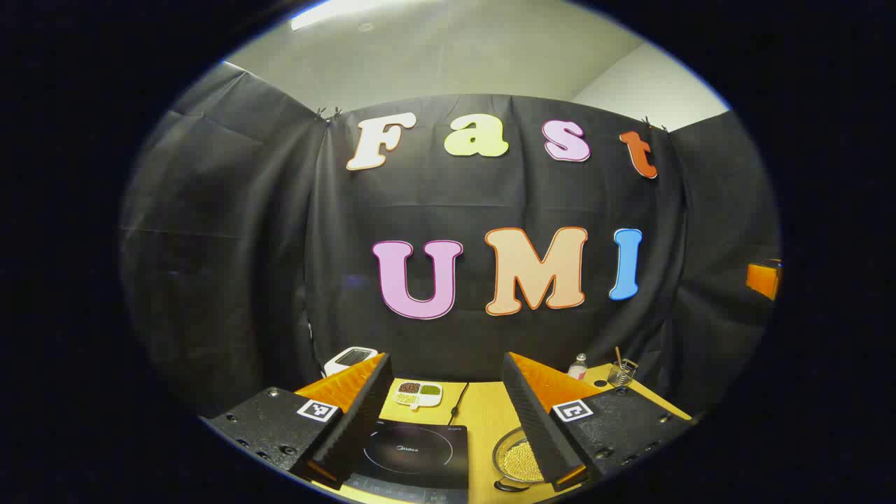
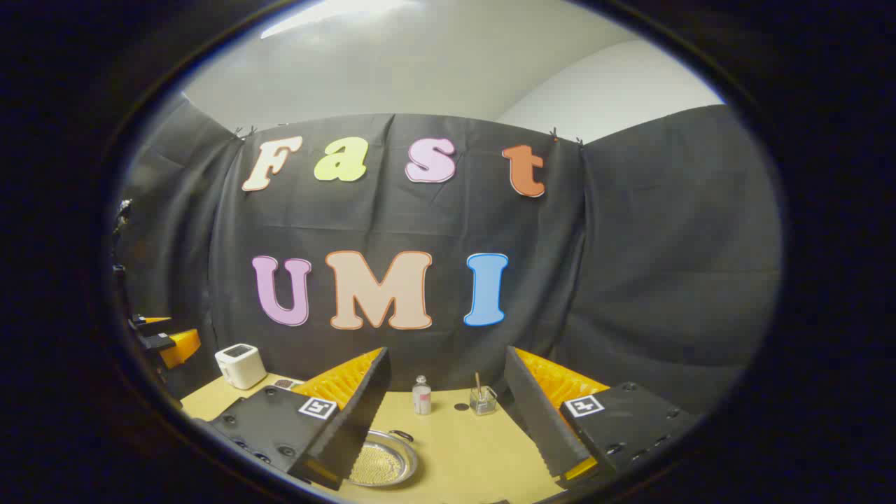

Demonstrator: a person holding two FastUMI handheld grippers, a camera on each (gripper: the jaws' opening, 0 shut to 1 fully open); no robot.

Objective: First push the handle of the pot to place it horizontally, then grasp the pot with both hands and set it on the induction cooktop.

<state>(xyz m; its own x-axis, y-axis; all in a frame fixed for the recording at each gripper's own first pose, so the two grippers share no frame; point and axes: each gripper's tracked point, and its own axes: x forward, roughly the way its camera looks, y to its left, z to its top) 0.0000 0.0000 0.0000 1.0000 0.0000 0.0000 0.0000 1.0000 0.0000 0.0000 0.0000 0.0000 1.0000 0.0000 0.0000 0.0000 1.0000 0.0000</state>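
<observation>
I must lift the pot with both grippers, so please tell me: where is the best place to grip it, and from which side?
Probably the pot rim, one gripper at each opposite side from above: it is round, shallow and open, and holds small grains that tilting could spill.

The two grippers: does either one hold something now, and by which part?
Nothing is held. The left gripper and the right gripper are both open above the table, clear of the pot.

Silver pot (image 2: 381,460) of pale yellow beads, black induction cooktop (image 1: 413,451), yellow table (image 2: 469,448), white toaster (image 2: 240,365).
</observation>
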